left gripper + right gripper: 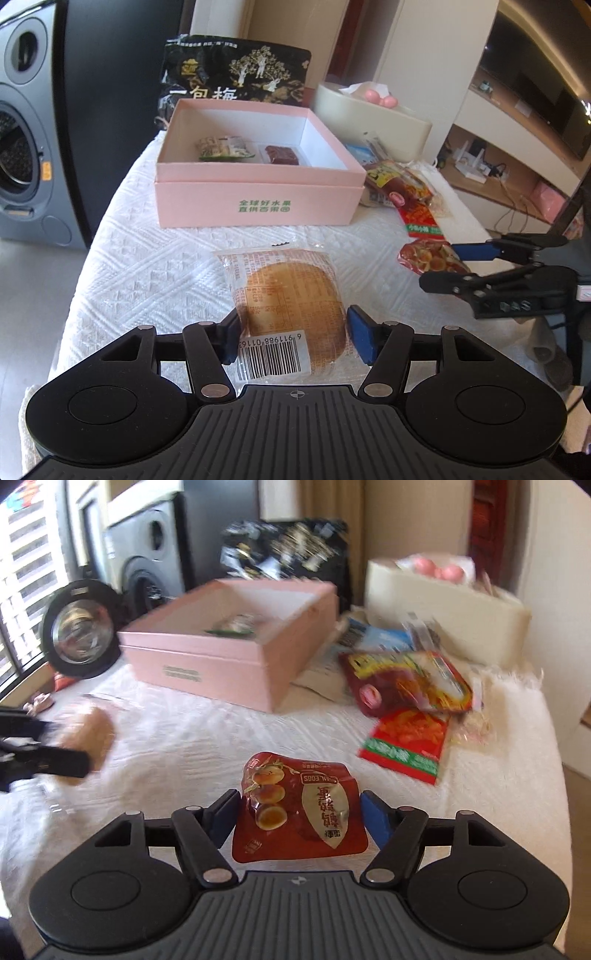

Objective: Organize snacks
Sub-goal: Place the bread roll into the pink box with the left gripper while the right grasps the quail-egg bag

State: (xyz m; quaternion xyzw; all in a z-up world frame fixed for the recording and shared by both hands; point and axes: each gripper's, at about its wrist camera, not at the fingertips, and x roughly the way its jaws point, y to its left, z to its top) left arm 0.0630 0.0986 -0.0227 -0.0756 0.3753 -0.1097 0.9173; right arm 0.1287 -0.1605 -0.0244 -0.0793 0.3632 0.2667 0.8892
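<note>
While clamped: L gripper (pixel 291 334) jaws on bun (pixel 295 314).

The open box (pixel 258 184) sits mid-surface (pixel 147 266) with two packets (pixel 251 149) inside; a big bag (pixel 236 70) stands behind it, loose snacks (pixel 406 192) to its right.

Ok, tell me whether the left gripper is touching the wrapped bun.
Touching. The left wrist view shows the left gripper with both blue pads pressed against the sides of the wrapped bun, no gap on either side.
</note>
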